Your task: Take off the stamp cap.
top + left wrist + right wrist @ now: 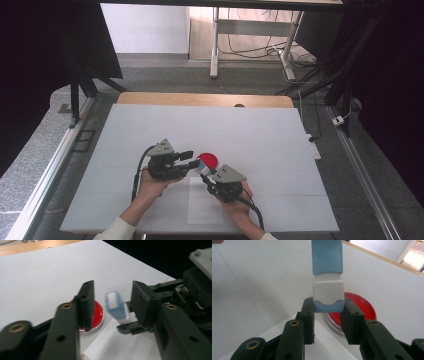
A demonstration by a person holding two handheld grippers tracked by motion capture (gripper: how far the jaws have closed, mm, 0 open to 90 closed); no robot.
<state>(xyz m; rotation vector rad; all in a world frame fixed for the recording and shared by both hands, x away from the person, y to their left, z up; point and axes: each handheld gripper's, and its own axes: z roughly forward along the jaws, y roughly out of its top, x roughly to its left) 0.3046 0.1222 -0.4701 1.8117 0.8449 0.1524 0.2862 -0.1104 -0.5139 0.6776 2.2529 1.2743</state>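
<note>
Right gripper view: right gripper (329, 315) pinches blocky blue-white stick (327, 272)

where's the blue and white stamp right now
The stamp is clamped in the right gripper, raised just above the red dish near the table's middle, between the left gripper's open jaws.

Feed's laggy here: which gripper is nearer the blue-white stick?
Right. The right gripper is shut on the stick; the left gripper is open, jaws either side of its free end, apart from it.

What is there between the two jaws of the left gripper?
In the left gripper view, the blue and white stamp stands in the gap, touching neither jaw. The right gripper holds its lower end.
</note>
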